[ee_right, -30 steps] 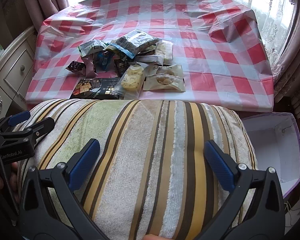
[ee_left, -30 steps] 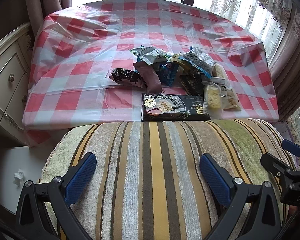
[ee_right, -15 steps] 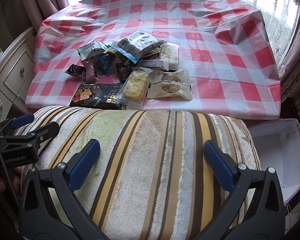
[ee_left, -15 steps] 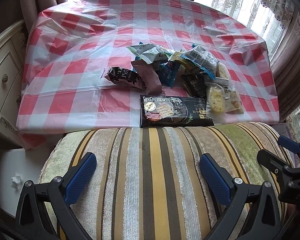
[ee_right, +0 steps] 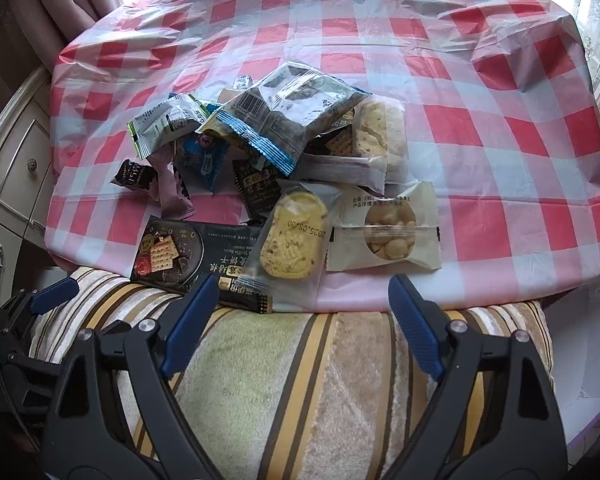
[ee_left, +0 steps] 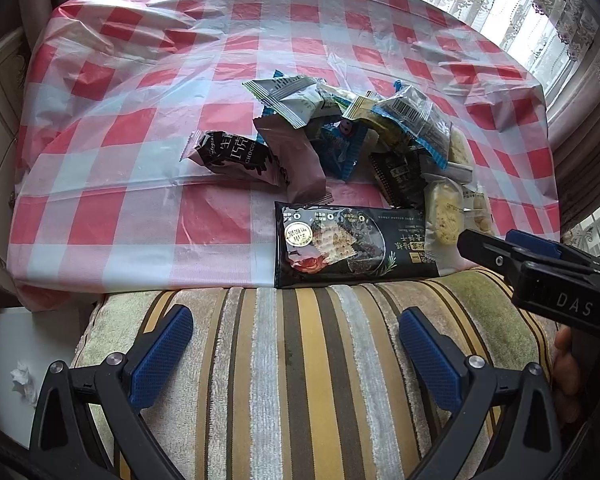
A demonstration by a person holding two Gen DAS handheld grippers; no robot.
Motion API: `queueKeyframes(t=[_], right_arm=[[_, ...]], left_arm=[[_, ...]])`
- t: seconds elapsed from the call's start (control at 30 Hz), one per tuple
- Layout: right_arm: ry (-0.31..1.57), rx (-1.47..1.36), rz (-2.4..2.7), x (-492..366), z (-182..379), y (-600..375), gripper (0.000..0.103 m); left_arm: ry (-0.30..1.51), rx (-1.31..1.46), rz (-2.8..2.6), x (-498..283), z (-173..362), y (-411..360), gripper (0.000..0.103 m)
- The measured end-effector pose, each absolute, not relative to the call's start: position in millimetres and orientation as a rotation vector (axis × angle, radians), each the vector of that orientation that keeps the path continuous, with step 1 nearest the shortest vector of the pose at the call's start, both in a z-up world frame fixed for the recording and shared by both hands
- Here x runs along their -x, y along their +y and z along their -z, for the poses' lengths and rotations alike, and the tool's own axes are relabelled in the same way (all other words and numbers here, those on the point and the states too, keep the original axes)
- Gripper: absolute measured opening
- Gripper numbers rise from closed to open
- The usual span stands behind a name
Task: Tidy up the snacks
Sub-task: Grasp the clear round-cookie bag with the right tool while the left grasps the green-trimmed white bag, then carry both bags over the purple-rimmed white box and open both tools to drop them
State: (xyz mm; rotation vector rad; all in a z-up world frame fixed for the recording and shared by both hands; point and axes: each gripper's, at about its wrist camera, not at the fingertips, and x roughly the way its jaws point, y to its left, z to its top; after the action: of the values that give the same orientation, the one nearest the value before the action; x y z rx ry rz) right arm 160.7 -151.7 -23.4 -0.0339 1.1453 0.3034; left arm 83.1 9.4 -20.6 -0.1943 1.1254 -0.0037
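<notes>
checked plastic cloth (ee_right: 480, 152) covers the table; near its front edge lies a heap of snacks (ee_right: 268, 152), light, crinkly, slippery, best pinched at a sealed edge. right gripper (ee_right: 296, 312), empty, is closing over the biscuit packet (ee_right: 290, 236); left gripper (ee_left: 296, 356) gapes wide, empty.

Red-and-white checked tablecloth (ee_left: 140, 184); striped cushion (ee_left: 300, 380).

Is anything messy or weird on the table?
Yes. The snacks sit in one jumbled heap on the checked tablecloth, packets leaning over each other. The long black cracker pack pokes past the table's near edge over the striped cushion. Nothing looks torn or spilled.
</notes>
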Motion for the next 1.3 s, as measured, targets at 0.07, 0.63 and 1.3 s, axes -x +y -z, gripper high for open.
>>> queueKeyframes(t=[0.07,0.63,1.3], right_arm=[[1.175,0.029,-0.301,-170,30,-148,0.082],[1.232,0.006,-0.293,-200,48,-139,0.044],[1.104,-0.116,-0.379,-159,0,-193,0.038]], left_arm=[[1.139,0.202,0.017,-89,23,11,0.103],[0.915,0.068,0.03,-174,-19,31,0.103],[0.989,-0.125,0.084,-200,-11,5,0.043]])
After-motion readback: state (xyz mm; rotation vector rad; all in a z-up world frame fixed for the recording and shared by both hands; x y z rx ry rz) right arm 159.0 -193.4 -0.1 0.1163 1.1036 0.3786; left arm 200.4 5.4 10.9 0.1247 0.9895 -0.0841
